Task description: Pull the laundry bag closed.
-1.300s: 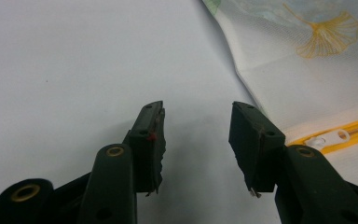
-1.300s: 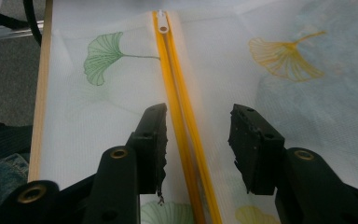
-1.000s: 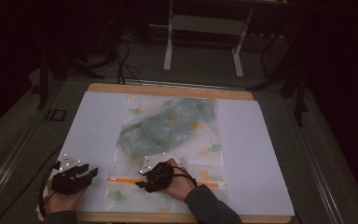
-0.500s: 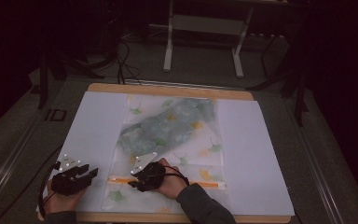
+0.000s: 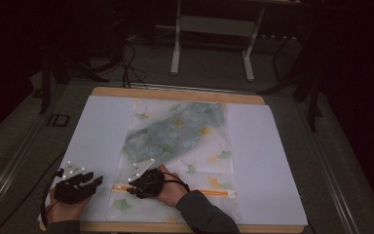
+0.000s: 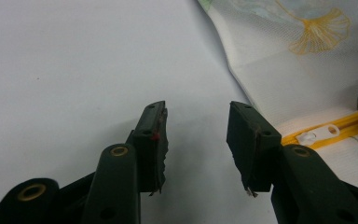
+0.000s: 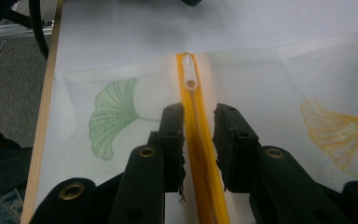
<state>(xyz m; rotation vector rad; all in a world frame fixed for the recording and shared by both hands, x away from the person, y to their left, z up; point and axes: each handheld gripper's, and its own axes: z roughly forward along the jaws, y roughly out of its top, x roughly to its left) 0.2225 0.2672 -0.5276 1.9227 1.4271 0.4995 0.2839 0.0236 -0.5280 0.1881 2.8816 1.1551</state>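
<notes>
The right gripper [image 5: 135,187] has slid leftward along the orange zipper [image 5: 209,192] since a second ago, and its jaws have just been closing around the zipper track. From the high view, a mesh bag [image 5: 180,146] printed with leaves lies flat on a white sheet [image 5: 97,126], its zipper running across the near edge; the left gripper [image 5: 93,182] rests just off the bag's left side. In the left gripper view, its jaws stand wide with nothing between them, the white zipper pull [image 6: 317,135] lying close by to the right. In the right gripper view, the jaws stand narrowly astride the orange track without pinching it, the pull [image 7: 189,74] just ahead. Done well, the pinch should land on the pull tab itself, while the left gripper pins the bag's edge against dragging.
</notes>
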